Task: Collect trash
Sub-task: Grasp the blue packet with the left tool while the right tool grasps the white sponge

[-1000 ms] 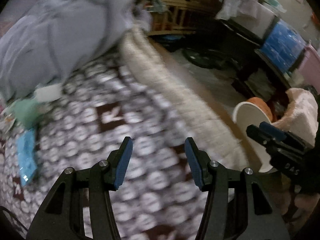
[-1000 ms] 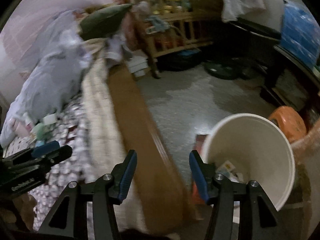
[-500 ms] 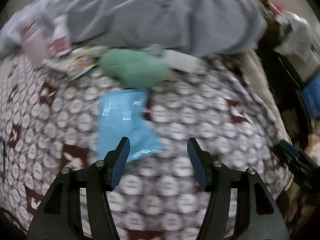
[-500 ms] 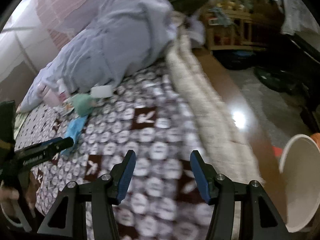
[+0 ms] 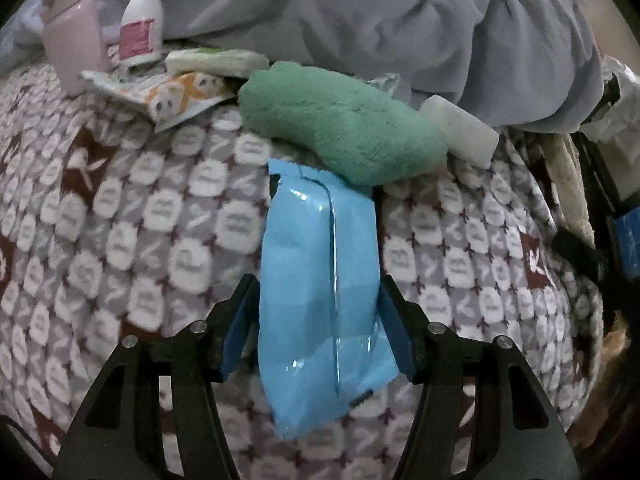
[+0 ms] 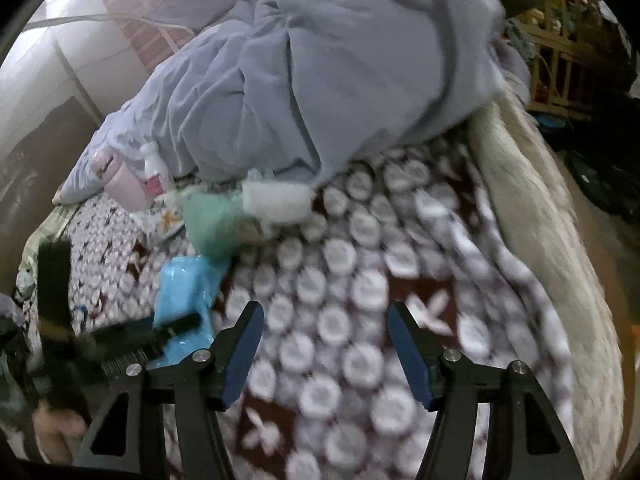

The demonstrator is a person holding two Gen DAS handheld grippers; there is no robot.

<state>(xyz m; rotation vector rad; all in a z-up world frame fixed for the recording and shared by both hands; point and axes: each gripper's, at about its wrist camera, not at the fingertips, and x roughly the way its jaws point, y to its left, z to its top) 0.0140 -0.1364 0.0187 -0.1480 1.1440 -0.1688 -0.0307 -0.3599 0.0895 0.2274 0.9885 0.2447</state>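
Observation:
A shiny blue plastic packet [image 5: 316, 280] lies on the patterned blanket [image 5: 140, 220], its far end tucked under a green fluffy cloth [image 5: 340, 124]. My left gripper [image 5: 318, 320] points down over it, one finger on each side of the packet; the pads do not visibly press. The right wrist view shows the same packet [image 6: 180, 284] with the left gripper [image 6: 172, 328] on it. My right gripper [image 6: 324, 336] hovers over bare blanket, its jaws opening with nothing between them. A pig-print wrapper [image 5: 180, 92] and a flat white pack [image 5: 216, 60] lie further back.
A pink bottle [image 5: 72, 40] and a small white bottle [image 5: 142, 28] stand against a crumpled grey duvet [image 5: 380, 20]. A white block [image 5: 460, 128] lies right of the green cloth. The bed's cream edge [image 6: 532, 208] runs along the right, with dark floor beyond.
The left gripper swept across the bed and came down so the blue packet now lies between its fingers. The right gripper swung from the white bin and floor onto the bed, its jaws wider.

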